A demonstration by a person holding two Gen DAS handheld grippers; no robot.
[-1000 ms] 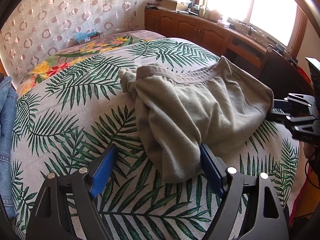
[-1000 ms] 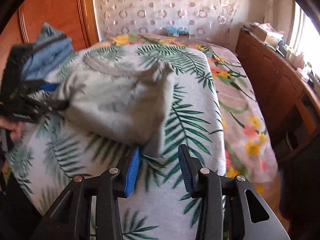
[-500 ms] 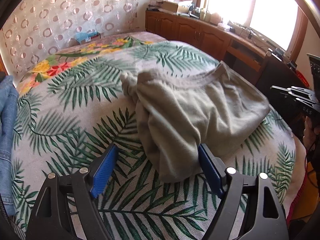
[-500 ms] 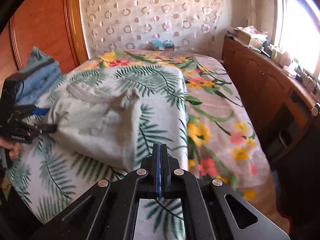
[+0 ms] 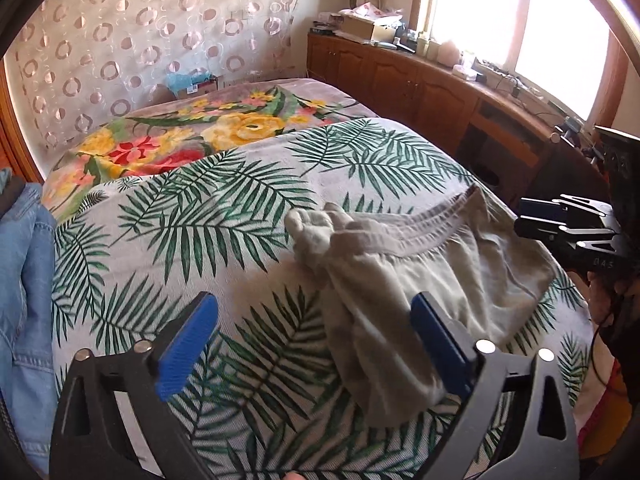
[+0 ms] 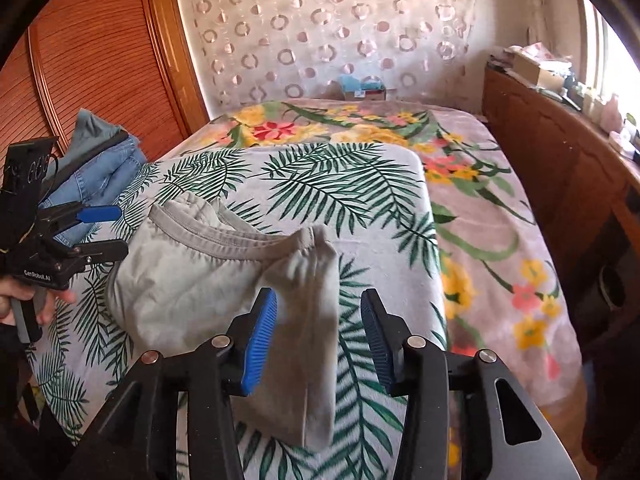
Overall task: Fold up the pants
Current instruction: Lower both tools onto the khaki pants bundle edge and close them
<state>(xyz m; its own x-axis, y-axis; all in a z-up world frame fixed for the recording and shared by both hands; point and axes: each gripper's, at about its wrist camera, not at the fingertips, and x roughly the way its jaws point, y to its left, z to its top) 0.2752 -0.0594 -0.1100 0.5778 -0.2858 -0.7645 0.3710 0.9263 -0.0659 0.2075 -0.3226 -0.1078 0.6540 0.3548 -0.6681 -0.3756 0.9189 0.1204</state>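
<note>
One pair of grey pants (image 5: 420, 280) lies bunched on the palm-leaf blanket (image 5: 208, 208) of the bed, waistband (image 6: 224, 238) curving across its far side. In the left wrist view the pants sit at about 2 o'clock from the left gripper (image 5: 316, 344), whose two blue pads are spread wide; a loose fold of the cloth runs down toward 5 o'clock and passes just inside the right-hand pad, while the left-hand pad stands over bare blanket. Nothing is pinched between them.

In the right wrist view the pants spread from 9 to 12 o'clock of the right gripper (image 6: 318, 338), and one hanging flap of the cloth drops down between its two pads, which stand apart; whether a pad touches the flap cannot be told.

Each gripper shows in the other's view: the right gripper (image 5: 560, 228) at 3 o'clock beside the pants' outer edge, the left gripper (image 6: 92, 232) at 9 o'clock near the waistband, a hand (image 6: 28, 300) holding its handle.

Beyond the leaf blanket lies one flowered blanket (image 6: 480, 208). One pile of blue jeans (image 5: 24, 300) sits at the bed's edge at 9 o'clock. A wooden cabinet (image 5: 420, 88) runs under the window (image 5: 520, 12).
</note>
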